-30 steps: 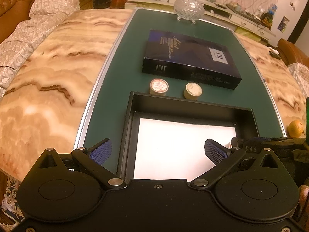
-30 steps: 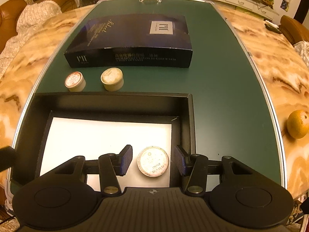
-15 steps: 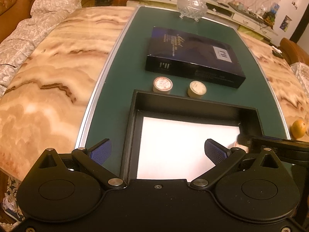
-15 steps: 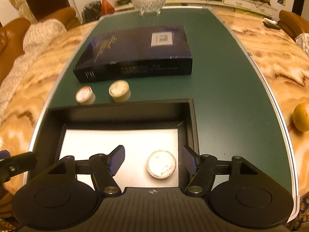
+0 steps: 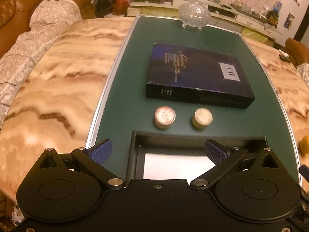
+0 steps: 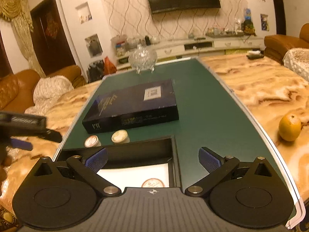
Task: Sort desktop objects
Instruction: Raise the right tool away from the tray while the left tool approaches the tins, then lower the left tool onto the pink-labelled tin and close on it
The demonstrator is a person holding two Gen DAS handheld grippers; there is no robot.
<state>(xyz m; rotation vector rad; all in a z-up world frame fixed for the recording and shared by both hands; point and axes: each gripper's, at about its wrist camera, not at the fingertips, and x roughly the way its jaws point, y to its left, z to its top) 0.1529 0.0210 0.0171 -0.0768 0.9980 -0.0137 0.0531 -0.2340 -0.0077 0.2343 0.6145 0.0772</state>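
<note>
A black open box [image 5: 193, 138] [image 6: 135, 145] with a white lining lies on the green table strip. One round tin [image 6: 153, 183] rests inside it near its right wall, half hidden by my right gripper's body. Two more round tins stand just beyond the box: a red-patterned one [image 5: 165, 116] [image 6: 92, 141] and a pale one [image 5: 202, 117] [image 6: 119, 136]. My left gripper [image 5: 158, 152] is open above the box's near left part. My right gripper [image 6: 152, 157] is open and raised over the box's right side, holding nothing.
A dark blue flat box [image 5: 197, 77] [image 6: 133, 106] lies beyond the tins. A glass lidded bowl [image 5: 194, 13] [image 6: 143, 59] stands at the far end. An orange [image 6: 289, 127] sits on the marble table [image 5: 54, 96] at right. Sofas flank the table.
My right gripper has let go of the tin in the box, opened wide, and lifted and tilted up. My left gripper has drawn back and tilted up slightly.
</note>
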